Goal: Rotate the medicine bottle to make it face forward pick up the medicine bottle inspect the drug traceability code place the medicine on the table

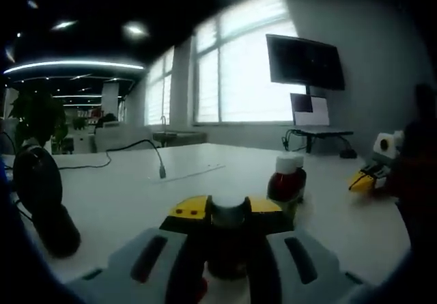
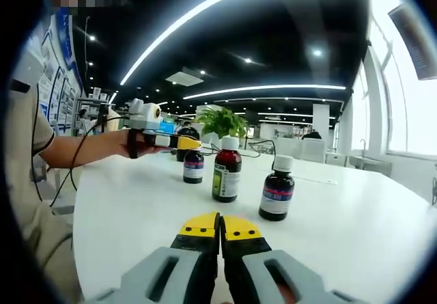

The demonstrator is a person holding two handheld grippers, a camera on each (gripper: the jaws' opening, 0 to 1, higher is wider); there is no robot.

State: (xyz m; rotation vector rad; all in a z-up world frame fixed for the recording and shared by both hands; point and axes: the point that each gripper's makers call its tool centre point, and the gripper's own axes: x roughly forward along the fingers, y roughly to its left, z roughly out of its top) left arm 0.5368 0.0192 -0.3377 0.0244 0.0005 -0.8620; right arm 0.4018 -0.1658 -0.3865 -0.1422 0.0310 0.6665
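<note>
In the left gripper view, the left gripper is clamped on a dark medicine bottle with a white cap, held between its yellow-tipped jaws above the white surface. In the right gripper view, the right gripper is closed and holds nothing; three more bottles stand upright on the surface ahead.

Left tool clamped, right tool closed
</note>
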